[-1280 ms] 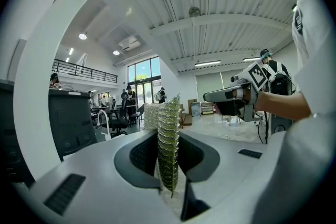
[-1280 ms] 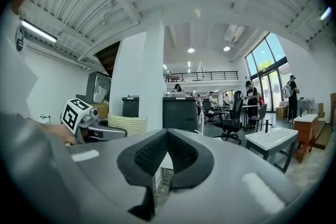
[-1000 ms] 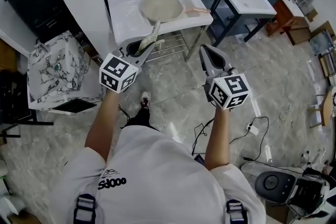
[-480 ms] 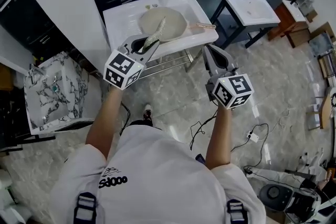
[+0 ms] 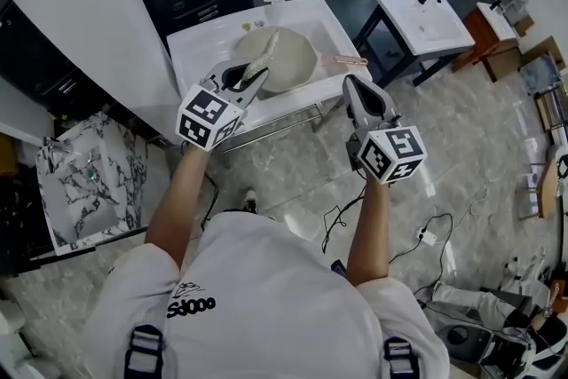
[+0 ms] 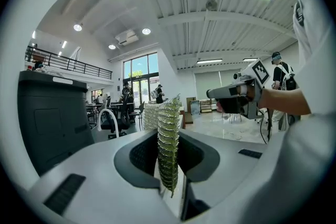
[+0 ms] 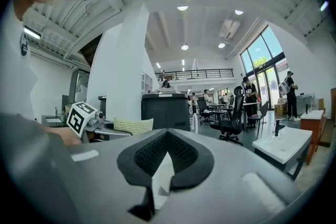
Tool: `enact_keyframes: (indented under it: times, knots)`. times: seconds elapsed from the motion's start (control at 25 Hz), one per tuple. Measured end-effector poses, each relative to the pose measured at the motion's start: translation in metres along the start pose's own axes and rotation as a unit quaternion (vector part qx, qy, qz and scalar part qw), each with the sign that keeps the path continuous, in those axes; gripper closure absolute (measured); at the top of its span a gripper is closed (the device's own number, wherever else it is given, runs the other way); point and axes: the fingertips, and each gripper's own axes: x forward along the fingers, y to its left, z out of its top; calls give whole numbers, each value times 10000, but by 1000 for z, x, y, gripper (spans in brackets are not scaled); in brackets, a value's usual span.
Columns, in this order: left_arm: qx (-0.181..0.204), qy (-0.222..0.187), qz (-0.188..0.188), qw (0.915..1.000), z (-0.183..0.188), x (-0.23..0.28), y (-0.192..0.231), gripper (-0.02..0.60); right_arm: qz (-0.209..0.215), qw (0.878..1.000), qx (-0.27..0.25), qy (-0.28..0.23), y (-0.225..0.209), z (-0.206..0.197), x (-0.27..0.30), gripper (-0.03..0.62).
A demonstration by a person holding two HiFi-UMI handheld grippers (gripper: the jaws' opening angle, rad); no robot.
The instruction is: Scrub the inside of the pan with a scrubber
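With the left gripper (image 5: 241,82) clamped on the mesh scrubber (image 6: 168,139) and the right gripper (image 5: 352,89) closed on nothing, both held high before the pan (image 5: 293,62) in the white sink (image 5: 191,49), the scrubber probably wants lowering flat onto the pan's inner floor.

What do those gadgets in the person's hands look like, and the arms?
The left hand-held gripper and right hand-held gripper are pale grey with dark ridged pads; each carries a white cube with black square markers. Short white T-shirt sleeves cover the upper arms.
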Motion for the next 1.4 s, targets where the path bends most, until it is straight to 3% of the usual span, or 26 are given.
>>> enact_keyframes:
  times: [0.36, 1.08, 1.4]
  knots:
    - [-36, -44, -160, 9999, 0, 31, 27, 515, -99, 9999, 16, 98, -24, -2, 35, 586]
    - [-232, 326, -176, 9990, -36, 63, 66, 515, -355, 9983, -60, 448, -48, -27, 71, 585]
    - [-256, 537, 8, 9982, -42, 103, 76, 515, -90, 9991, 28, 422, -91, -32, 101, 585]
